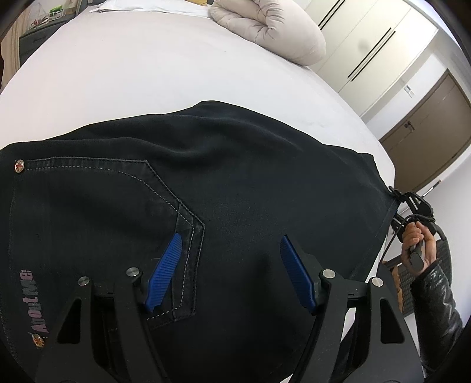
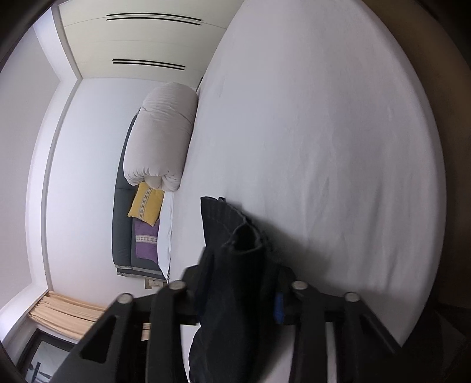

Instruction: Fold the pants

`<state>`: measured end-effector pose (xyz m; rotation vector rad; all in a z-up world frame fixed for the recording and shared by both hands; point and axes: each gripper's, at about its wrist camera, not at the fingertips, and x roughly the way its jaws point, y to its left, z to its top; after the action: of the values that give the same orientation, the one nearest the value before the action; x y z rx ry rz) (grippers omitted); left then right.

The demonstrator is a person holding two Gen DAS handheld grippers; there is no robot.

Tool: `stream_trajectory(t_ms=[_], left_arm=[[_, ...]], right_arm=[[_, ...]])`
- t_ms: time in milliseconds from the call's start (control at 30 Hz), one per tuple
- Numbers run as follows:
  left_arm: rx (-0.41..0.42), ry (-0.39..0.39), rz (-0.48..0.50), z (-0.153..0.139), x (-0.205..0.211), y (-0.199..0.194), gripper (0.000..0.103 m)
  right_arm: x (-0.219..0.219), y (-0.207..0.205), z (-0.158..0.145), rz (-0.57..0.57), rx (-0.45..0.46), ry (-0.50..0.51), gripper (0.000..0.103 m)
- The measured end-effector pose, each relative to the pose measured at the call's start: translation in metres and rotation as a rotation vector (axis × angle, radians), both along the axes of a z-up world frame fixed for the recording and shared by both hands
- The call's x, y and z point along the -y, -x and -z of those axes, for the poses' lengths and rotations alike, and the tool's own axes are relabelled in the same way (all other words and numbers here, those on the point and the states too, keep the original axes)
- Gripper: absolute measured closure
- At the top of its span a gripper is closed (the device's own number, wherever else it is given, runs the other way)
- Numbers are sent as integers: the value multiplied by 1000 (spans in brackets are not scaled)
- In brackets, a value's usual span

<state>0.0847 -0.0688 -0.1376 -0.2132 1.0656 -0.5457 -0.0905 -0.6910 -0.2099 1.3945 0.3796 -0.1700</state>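
Observation:
Black jeans (image 1: pixel 206 182) lie spread on a white bed (image 1: pixel 147 73), back pocket and an "AboutMe" label facing up. My left gripper (image 1: pixel 229 253) hovers just above the seat of the jeans, its blue-padded jaws wide apart and empty. My right gripper (image 2: pixel 238 265) is shut on the bunched end of a black pant leg (image 2: pixel 229 235), which hangs through its jaws. In the left wrist view the right gripper (image 1: pixel 396 203) pinches the jeans' far right edge, held by a hand in a black sleeve.
A rolled white duvet (image 1: pixel 270 26) lies at the bed's far side. Yellow (image 2: pixel 146 203) and purple (image 2: pixel 145 240) cushions rest by a grey headboard. White wardrobes (image 1: pixel 368 44) and a brown door (image 1: pixel 426 126) stand beyond the bed's right edge.

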Motion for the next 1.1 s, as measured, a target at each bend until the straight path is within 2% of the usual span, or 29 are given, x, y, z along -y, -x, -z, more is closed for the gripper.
stream_trajectory(t_ms=[33, 133, 267, 333, 433, 533, 600, 667, 733, 800, 833, 867, 967, 1100], left_arm=[[0, 1, 0, 0, 0, 0, 34], [-3, 10, -3, -1, -1, 1, 34], [-7, 25, -10, 0, -4, 1, 34], [-12, 36, -17, 0, -7, 0, 34], [-20, 58, -30, -1, -10, 0, 34], [-37, 95, -53, -2, -15, 0, 34], [-59, 138, -67, -4, -20, -2, 34], [-86, 186, -79, -4, -23, -3, 29], [-120, 242, -94, -5, -23, -6, 24], [-143, 288, -96, -9, -24, -7, 19], [-147, 306, -99, -10, -24, -8, 17], [-158, 334, -107, -12, -24, -10, 15], [-213, 427, -103, -19, -17, -21, 14], [-270, 492, -58, -27, 3, -40, 14]], right_arm=[[0, 0, 1, -1, -4, -3, 90], [-3, 0, 0, 2, -16, 9, 92], [-13, -5, -22, -25, -82, 132, 92], [-28, -11, -46, -67, -105, 251, 93], [-81, -34, -89, -200, -153, 511, 93], [-165, -58, -114, -418, -193, 815, 93], [-233, -70, -110, -587, -223, 1034, 93], [-278, -80, -89, -709, -274, 1162, 93], [-306, -90, -58, -792, -364, 1254, 93], [-323, -89, -48, -779, -404, 1368, 92], [-325, -88, -50, -776, -397, 1371, 92], [-325, -87, -55, -763, -385, 1368, 92], [-338, -80, -76, -731, -342, 1443, 93], [-374, -68, -98, -738, -254, 1526, 93]])
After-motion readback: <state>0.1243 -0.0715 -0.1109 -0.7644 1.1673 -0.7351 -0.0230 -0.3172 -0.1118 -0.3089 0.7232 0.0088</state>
